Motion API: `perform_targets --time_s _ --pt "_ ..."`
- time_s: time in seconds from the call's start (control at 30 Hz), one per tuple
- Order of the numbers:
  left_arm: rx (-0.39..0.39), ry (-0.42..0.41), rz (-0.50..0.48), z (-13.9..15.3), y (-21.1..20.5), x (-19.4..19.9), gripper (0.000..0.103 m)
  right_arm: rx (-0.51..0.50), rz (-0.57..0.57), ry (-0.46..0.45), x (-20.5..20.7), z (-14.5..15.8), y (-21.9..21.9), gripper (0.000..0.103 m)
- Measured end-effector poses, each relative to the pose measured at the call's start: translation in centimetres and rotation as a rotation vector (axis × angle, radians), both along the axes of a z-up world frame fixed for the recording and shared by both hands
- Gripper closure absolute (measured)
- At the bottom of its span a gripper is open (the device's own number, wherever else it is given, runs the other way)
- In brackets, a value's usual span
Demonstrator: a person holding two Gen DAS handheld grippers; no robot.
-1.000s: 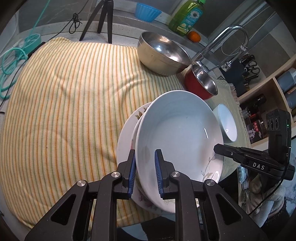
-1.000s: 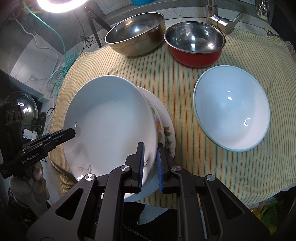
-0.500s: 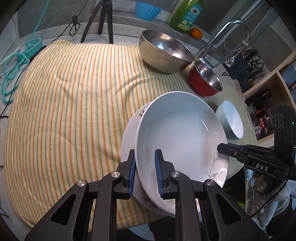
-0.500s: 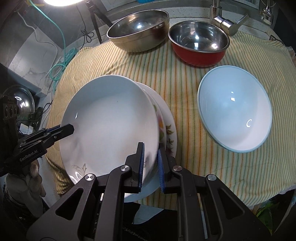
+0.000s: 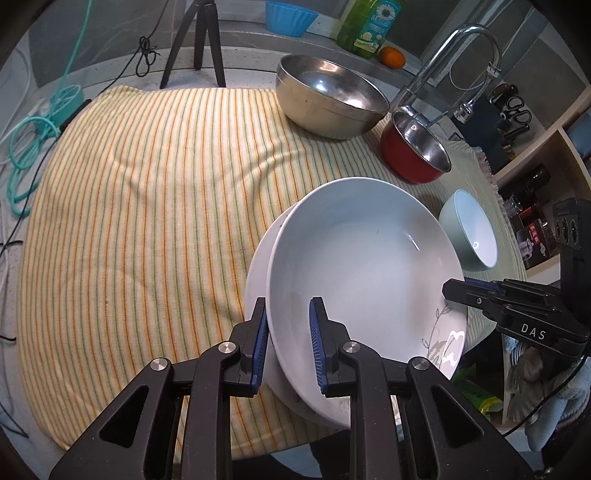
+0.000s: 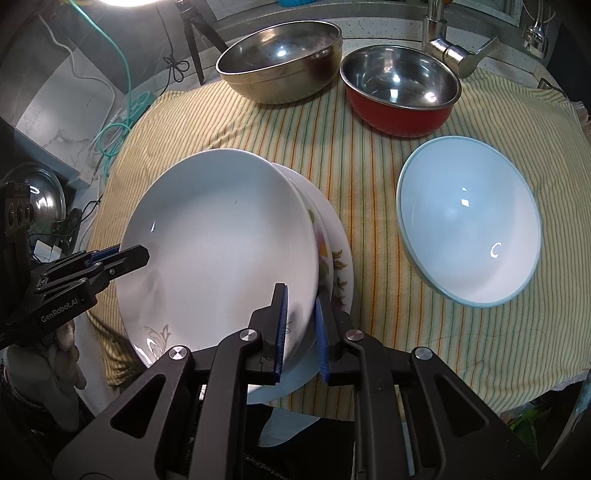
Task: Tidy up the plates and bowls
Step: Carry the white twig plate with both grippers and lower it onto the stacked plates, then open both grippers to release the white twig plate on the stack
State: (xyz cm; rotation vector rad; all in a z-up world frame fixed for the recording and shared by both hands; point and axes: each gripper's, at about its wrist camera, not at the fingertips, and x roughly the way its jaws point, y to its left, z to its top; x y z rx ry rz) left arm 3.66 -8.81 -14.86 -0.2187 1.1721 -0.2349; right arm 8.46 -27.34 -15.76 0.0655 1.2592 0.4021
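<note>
A white deep plate (image 5: 362, 258) (image 6: 221, 243) is tilted over a flowered plate (image 6: 338, 258) on the striped cloth (image 5: 147, 203). My left gripper (image 5: 288, 343) is shut on the plate's near rim, with one blue pad inside and one outside. My right gripper (image 6: 300, 328) is shut on the opposite rim of the same plate. Each gripper shows in the other's view: the right gripper (image 5: 456, 290) at the plate's right rim, the left gripper (image 6: 135, 256) at its left rim. Most of the flowered plate is hidden beneath the white one.
A large steel bowl (image 6: 280, 59) and a red bowl (image 6: 399, 92) stand at the back of the cloth. A pale blue bowl (image 6: 469, 225) sits to the right of the plates. A faucet (image 5: 454, 55), a tripod (image 5: 195, 40) and a green bottle (image 5: 369, 26) stand behind.
Both grippers keep their hold on the white plate. The left gripper has tipped a little, so the bowls at the back sit lower in its view.
</note>
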Motion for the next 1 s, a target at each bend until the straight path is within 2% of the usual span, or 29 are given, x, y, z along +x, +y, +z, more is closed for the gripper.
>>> perform_targets --time_s 0.07,0.13,0.4,0.47,0.53,0.57,0.63,0.7,0.73,1.0 --pt "0.014 -0.003 -0.006 0.0 -0.3 0.0 0.084 -0.002 0.001 -0.012 -0.1 0.2 0.0 0.083" --pt "0.016 -0.005 -0.009 0.1 -0.3 0.0 0.084 -0.014 -0.001 -0.029 -0.2 0.4 0.0 0.072" --pt "0.013 -0.016 -0.016 0.2 -0.4 0.3 0.084 -0.002 0.0 -0.034 -0.1 0.6 -0.2 0.069" --pt "0.009 -0.015 -0.015 0.2 -0.4 0.3 0.082 -0.002 -0.005 -0.037 -0.2 0.7 -0.3 0.063" --pt "0.005 -0.013 -0.008 0.2 -0.2 0.4 0.079 0.006 -0.016 -0.047 -0.2 0.9 -0.5 0.047" --pt "0.003 -0.013 -0.006 0.2 -0.2 0.4 0.079 0.009 -0.019 -0.049 -0.1 1.0 -0.6 0.046" --pt "-0.007 -0.012 0.0 0.3 0.0 0.3 0.072 0.015 -0.021 -0.052 0.0 1.3 -0.7 0.043" --pt "-0.018 -0.014 0.01 0.4 0.3 0.3 0.056 0.018 -0.029 -0.059 0.2 1.5 -0.9 0.036" --pt "-0.022 -0.015 0.02 0.5 0.5 0.4 0.053 0.024 -0.033 -0.062 0.3 1.7 -1.0 0.034" --pt "-0.053 -0.028 0.059 1.6 1.8 1.6 0.051 0.081 -0.052 -0.095 1.4 3.3 -1.4 0.033"
